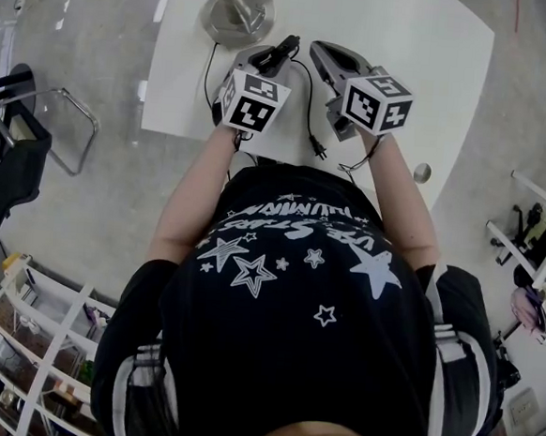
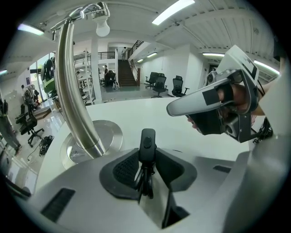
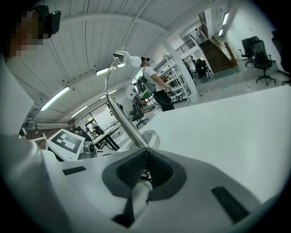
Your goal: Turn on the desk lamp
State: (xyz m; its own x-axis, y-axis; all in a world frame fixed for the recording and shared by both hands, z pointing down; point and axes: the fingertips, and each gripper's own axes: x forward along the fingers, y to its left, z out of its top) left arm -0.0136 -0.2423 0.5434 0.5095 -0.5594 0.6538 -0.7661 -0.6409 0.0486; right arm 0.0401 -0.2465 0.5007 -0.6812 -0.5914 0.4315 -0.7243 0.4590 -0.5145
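Now the left gripper (image 2: 146,157) pinches the black cord switch (image 2: 147,142) of the desk lamp (image 2: 75,95) standing at the white table's (image 1: 409,44) far edge, while the right gripper's (image 3: 146,157) jaws are pressed together.

The lamp stem (image 2: 74,91) is shiny metal, the switch (image 2: 147,144) glossy black plastic.

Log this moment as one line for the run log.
left tongs: shut on cord switch | right tongs: shut, nothing held | desk lamp: bulb looks unlit
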